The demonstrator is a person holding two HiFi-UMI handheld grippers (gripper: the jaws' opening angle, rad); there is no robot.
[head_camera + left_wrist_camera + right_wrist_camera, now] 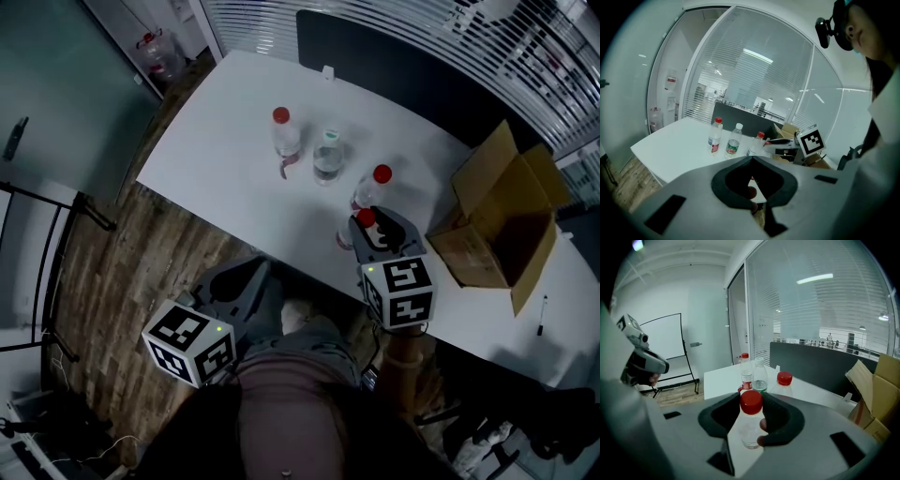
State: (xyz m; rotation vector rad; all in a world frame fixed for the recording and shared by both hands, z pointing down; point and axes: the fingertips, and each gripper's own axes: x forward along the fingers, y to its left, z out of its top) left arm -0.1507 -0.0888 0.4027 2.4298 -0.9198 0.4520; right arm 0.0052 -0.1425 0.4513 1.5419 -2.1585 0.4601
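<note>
**Item 1. Right gripper** (751, 405): clenched on the near red-capped bottle (749, 431). The jaws flank the cap and neck, and the pads appear to touch both sides.
- Location: the bottle stands upright at the near edge of the white table (216, 169), right of centre.
- Handling note (judgement): the hold sits high on the bottle, where the cap is narrow and the clear body below is soft. A grip kept square to the neck and level should stop the bottle swinging or slipping. Pressure looks best kept even, not hard.

**Item 2. Left gripper** (752, 158): jaw tips meet with nothing between them. It is held low, off the table's near side and above the wood floor (131, 272).

**Item 3. Neighbours.**
- Second red-capped bottle (375, 184): just beyond the held one. It is the likeliest thing to be knocked, so clearance on the far side matters.
- White-capped, green-labelled bottle (328, 157): farther off, to the left.
- Far red-capped bottle (286, 133): beside the white-capped one, on its left.

**Item 4. Open cardboard box** (497, 225): on the table to the right, apart from the bottles.
</note>
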